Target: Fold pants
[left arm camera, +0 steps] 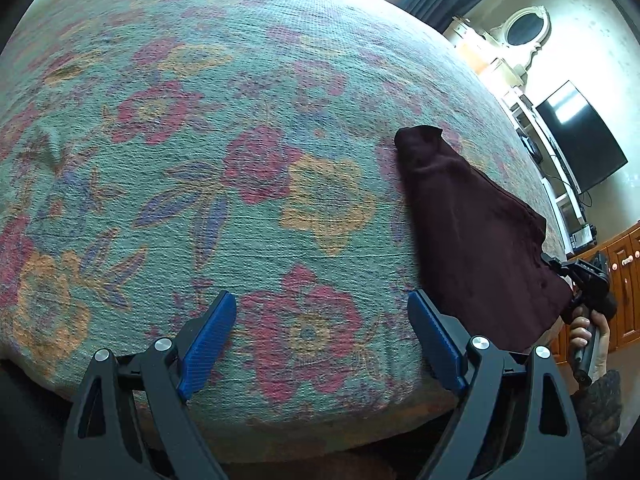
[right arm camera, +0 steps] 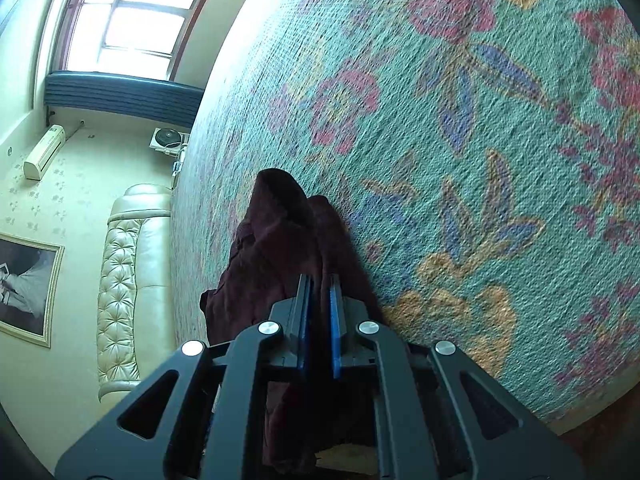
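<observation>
Dark maroon pants (left arm camera: 476, 232) lie bunched on the right side of a bed with a floral teal cover (left arm camera: 240, 160). One end hangs over the bed's near edge. My left gripper (left arm camera: 320, 340) is open and empty above the cover, left of the pants. My right gripper (right arm camera: 320, 312) is shut on the pants (right arm camera: 276, 248), holding the near end of the fabric at the bed's edge. It shows in the left wrist view (left arm camera: 576, 280) at the far right, held by a hand.
The bed cover (right arm camera: 480, 160) fills most of both views. A cream tufted headboard (right arm camera: 128, 280) stands at one end. A dark television (left arm camera: 580, 136) and wooden cabinets (left arm camera: 624, 280) stand beyond the bed's right side.
</observation>
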